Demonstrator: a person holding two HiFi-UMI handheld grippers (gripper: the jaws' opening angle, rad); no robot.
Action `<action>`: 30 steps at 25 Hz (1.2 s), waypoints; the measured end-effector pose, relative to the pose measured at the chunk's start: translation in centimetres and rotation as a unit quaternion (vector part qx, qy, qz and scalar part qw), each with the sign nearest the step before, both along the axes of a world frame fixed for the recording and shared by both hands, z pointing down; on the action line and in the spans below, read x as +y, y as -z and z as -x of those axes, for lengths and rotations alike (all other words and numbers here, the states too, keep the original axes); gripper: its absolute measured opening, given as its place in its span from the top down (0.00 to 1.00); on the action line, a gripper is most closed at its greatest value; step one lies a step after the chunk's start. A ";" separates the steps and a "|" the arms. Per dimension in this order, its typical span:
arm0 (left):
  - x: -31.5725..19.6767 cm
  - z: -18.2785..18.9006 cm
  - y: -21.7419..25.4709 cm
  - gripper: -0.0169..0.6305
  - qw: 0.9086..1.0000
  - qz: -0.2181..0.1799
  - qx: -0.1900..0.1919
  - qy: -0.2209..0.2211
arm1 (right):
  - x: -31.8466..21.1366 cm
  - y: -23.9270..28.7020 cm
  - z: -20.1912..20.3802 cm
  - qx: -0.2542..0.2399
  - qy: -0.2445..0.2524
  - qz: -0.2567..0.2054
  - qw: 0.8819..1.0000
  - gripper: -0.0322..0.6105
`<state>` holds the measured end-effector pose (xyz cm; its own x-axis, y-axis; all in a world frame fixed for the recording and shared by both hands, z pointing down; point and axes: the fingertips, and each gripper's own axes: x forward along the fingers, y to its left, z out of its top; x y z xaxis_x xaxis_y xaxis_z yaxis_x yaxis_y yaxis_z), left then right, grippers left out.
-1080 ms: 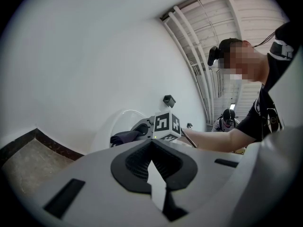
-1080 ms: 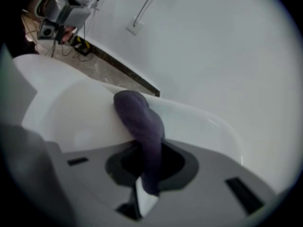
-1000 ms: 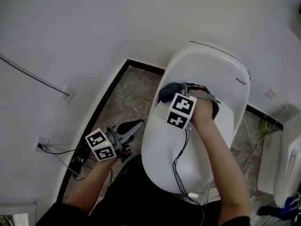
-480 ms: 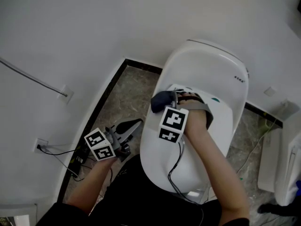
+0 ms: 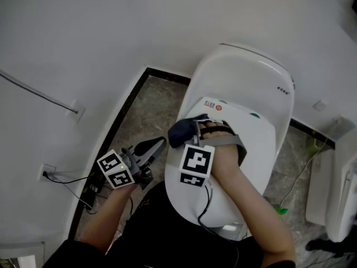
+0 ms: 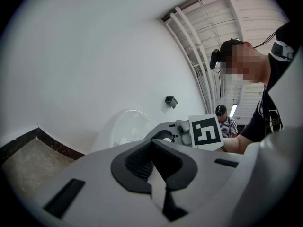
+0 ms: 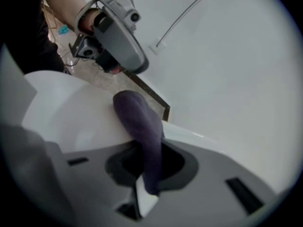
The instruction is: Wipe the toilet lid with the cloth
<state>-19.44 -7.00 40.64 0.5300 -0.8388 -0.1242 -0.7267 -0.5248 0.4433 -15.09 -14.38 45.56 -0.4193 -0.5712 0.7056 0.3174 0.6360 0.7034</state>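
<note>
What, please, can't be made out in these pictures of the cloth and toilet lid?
- Head view: the right gripper jaw tips, buried in the cloth.
- Head view: red print on the toilet lid, too small to read.
- Right gripper view: whether the cloth touches the lid, blurred.

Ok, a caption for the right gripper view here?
Right gripper shut on a dark cloth resting on the white toilet lid, left gripper held aside over the floor.
</note>
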 end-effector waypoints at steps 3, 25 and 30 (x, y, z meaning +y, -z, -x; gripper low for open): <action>0.0 0.0 -0.1 0.95 1.000 0.001 0.001 -0.001 | 1.3 -0.1 0.0 -0.002 0.005 0.006 1.000 0.85; 0.0 0.9 -0.3 0.95 1.000 0.000 0.004 0.002 | 9.7 0.3 -0.2 -0.056 0.048 0.025 0.997 0.85; -0.2 0.7 -0.4 0.95 1.000 0.002 0.004 0.002 | 11.3 0.4 -1.1 -0.070 0.051 0.039 0.995 0.85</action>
